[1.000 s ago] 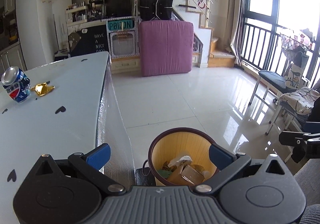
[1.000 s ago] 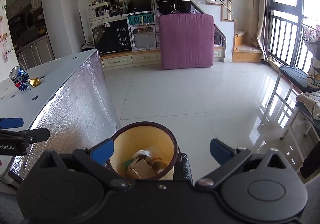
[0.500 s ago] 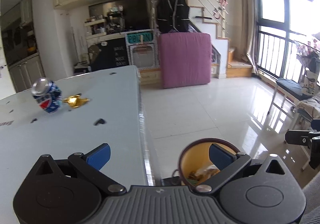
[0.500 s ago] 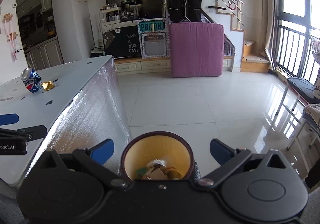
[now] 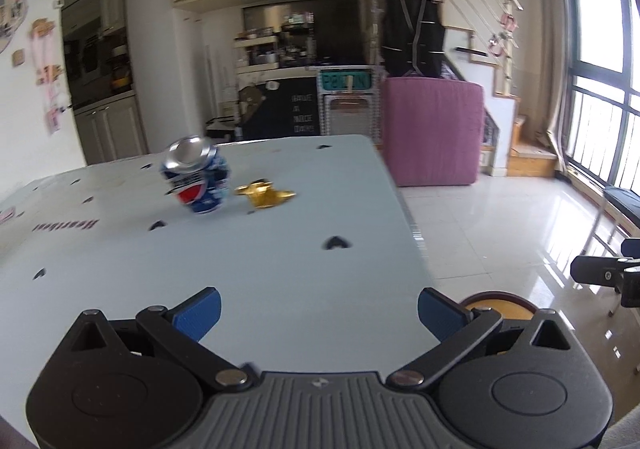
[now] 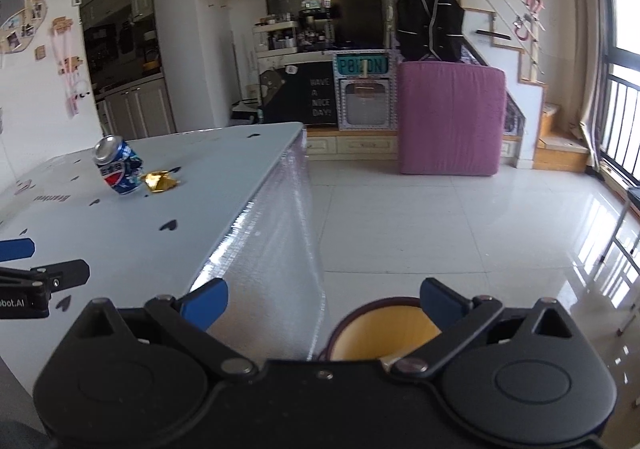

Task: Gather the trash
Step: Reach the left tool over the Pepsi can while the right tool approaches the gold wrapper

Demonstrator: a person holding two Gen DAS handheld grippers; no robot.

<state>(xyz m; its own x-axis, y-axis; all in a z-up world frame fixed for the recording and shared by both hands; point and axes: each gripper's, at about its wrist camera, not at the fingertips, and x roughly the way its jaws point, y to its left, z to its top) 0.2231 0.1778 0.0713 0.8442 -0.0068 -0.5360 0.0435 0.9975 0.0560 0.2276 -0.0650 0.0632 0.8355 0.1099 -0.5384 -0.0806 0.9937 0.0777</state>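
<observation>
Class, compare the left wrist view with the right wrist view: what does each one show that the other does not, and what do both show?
Only the left wrist view shows the right tool from the side, over the floor at the right edge.

Only the right wrist view shows the table's silvery side wall and the left tool from the side, above the tabletop.

Both show the crushed blue can beside the gold wrapper on the white table, the yellow bin on the floor, and the pink mattress.
</observation>
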